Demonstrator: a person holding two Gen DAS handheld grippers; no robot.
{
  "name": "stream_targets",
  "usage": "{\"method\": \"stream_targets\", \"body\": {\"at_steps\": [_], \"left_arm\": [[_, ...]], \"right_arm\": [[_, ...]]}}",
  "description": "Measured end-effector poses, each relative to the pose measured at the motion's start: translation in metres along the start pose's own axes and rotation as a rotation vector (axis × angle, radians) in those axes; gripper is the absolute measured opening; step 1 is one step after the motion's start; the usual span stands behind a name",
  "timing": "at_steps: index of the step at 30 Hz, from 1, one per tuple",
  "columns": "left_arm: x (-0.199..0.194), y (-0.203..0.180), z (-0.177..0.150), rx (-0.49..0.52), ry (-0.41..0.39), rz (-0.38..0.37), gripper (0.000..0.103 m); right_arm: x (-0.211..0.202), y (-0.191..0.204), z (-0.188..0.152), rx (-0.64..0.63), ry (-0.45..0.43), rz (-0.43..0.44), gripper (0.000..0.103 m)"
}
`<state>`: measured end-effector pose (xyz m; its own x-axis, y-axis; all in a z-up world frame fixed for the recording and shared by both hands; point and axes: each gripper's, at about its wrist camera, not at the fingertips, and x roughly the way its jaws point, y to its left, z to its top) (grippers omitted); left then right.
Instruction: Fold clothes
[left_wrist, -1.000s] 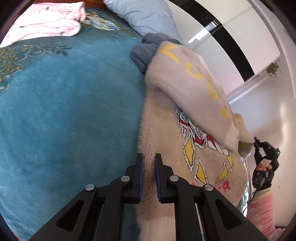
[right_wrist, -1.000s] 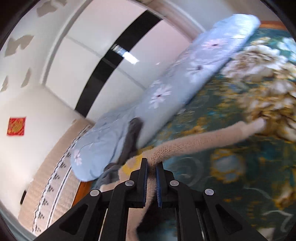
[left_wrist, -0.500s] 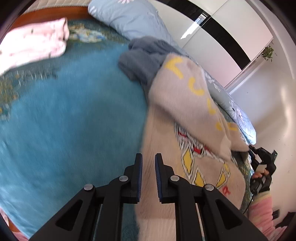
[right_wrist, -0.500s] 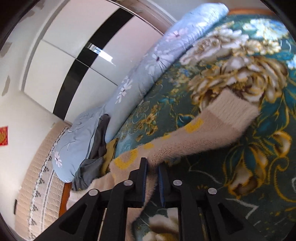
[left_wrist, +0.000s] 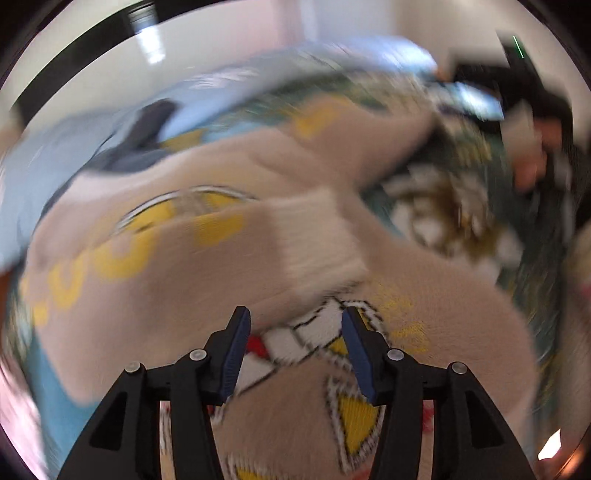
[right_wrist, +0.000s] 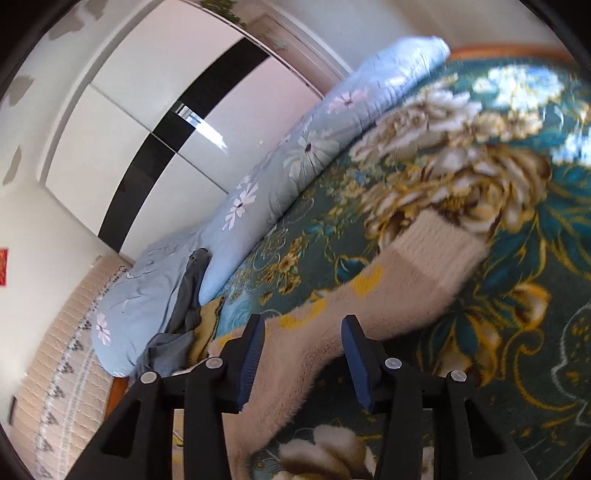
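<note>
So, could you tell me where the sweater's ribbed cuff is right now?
In the right wrist view, the ribbed cuff lies right of centre on the floral bedspread, beyond the open right tool.

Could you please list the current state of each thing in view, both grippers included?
left gripper: open, over the sweater body, gripping nothing.
right gripper: open, straddling the sleeve without pinching it.
beige sweater: lying on the bed, one sleeve folded across its body.
sleeve: stretched out flat on the blanket.
floral blanket: spread over the bed.
blue quilt: bunched along the bed's far edge.
grey garment: crumpled, unfolded.
</note>
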<state>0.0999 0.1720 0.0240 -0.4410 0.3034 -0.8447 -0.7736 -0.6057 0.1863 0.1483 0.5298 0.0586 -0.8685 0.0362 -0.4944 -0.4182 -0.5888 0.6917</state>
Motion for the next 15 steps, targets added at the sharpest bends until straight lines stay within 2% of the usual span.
{"method": "stream_targets", "body": {"at_steps": [4, 9, 12, 14, 15], "left_arm": [[0.024, -0.007, 0.014, 0.071, 0.031, 0.029, 0.061], [0.036, 0.001, 0.023, -0.016, -0.002, 0.012, 0.061], [0.036, 0.005, 0.022, -0.072, -0.031, 0.006, 0.046], [0.034, 0.007, 0.022, -0.097, -0.035, 0.018, 0.024], [0.029, 0.007, 0.021, -0.112, -0.04, 0.017, 0.02]], "right_arm": [[0.006, -0.004, 0.001, 0.03, 0.018, 0.002, 0.047], [0.011, -0.006, 0.003, 0.053, 0.032, 0.011, 0.047], [0.013, -0.008, 0.003, 0.067, 0.038, 0.014, 0.047], [0.013, -0.008, 0.002, 0.068, 0.043, 0.015, 0.047], [0.014, -0.007, 0.002, 0.066, 0.046, 0.017, 0.047]]}}
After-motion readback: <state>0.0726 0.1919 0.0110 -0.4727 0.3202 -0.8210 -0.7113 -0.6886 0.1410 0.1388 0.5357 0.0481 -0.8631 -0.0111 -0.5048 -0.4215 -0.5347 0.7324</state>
